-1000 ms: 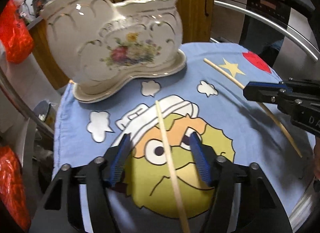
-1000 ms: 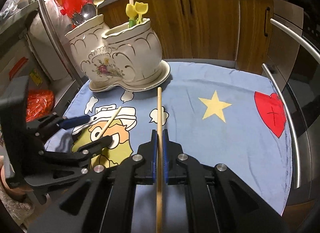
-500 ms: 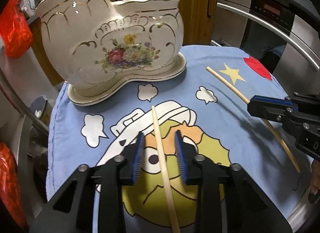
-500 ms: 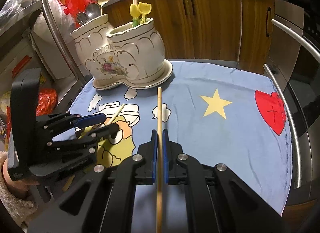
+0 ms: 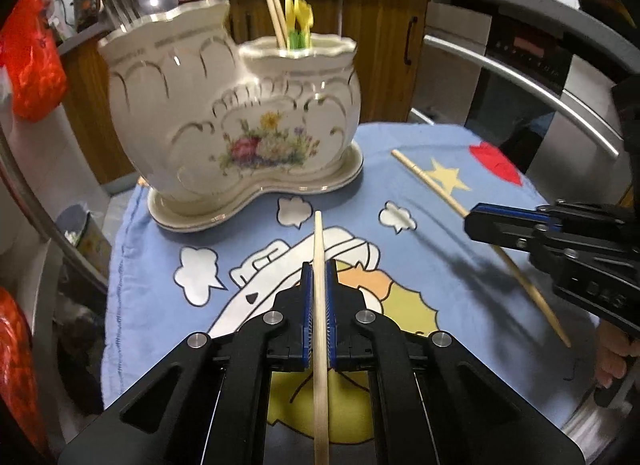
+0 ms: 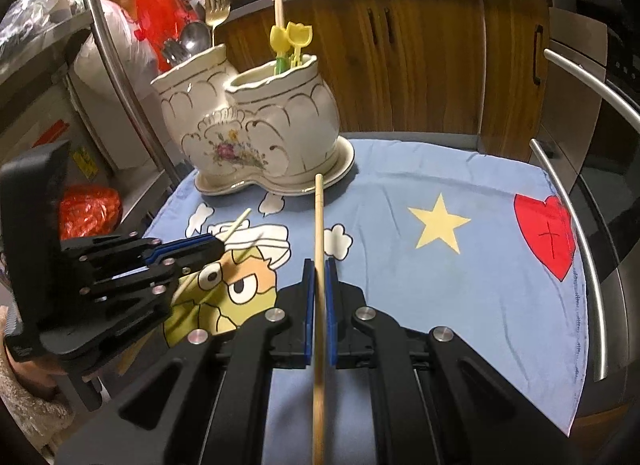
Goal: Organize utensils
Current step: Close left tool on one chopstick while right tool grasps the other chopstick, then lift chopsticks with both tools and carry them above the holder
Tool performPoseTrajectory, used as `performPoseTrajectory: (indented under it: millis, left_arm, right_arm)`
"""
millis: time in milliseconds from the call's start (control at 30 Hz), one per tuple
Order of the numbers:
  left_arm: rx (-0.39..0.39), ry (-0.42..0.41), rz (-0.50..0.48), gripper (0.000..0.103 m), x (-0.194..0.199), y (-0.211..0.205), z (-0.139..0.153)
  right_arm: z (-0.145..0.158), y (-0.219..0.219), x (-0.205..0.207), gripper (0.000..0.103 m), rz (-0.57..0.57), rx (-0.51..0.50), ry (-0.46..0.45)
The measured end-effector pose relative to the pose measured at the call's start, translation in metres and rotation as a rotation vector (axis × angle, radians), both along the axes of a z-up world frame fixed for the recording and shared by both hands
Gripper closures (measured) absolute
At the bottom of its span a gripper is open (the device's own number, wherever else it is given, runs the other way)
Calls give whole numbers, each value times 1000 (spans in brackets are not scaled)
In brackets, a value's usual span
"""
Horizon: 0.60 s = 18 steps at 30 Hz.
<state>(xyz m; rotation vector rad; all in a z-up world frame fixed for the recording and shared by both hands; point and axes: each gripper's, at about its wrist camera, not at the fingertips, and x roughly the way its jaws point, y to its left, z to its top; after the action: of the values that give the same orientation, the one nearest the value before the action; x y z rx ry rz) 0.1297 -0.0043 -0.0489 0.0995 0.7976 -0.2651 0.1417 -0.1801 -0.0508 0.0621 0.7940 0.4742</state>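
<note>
A wooden chopstick point(image 5: 318, 233) lies along my left gripper point(image 5: 319, 269), whose jaws are closing; the blue pads press on it from both sides. My right gripper point(image 6: 319, 265) is shut on a second chopstick point(image 6: 319, 209), whose far tip points at the holder. Both sit low over a blue cartoon cloth point(image 6: 440, 285). The cream floral ceramic holder point(image 5: 240, 117) stands on its saucer at the back. Its right compartment holds chopsticks and yellow plastic utensils point(image 5: 298, 21); its left holds a metal fork and spoon. The right wrist view shows the left gripper point(image 6: 216, 251) at the left.
Curved metal rails point(image 6: 580, 233) ring the small round table on the left and right. Wooden cabinets point(image 6: 420, 57) and an oven front stand behind. Red bags point(image 5: 32, 65) hang at the left. A hand point(image 5: 612, 357) shows at the right edge.
My left gripper's jaws have come together from wide apart onto the chopstick lying between them. The right gripper has stayed shut on its chopstick and has hardly moved.
</note>
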Motion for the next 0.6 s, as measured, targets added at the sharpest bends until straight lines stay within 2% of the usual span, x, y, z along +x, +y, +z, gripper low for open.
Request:
performPoseTrajectory:
  millis: [100,167,400,600]
  left_arm:
    - [-15,-27,-8,96,-6,4,8]
    - [-58,-49,-17,96,-12,9,20]
    - [-136,-225,-25,96,-33,30,72]
    - [-168,-360,-16,96,-19,50,125]
  right_arm:
    - [2,0,1,98,-4,15,-11]
    - [5,0,0,98,-4,28,-24]
    - [25,-1,-2,98,-7,107,-110]
    - [52,1,8,98,-12,205,-163]
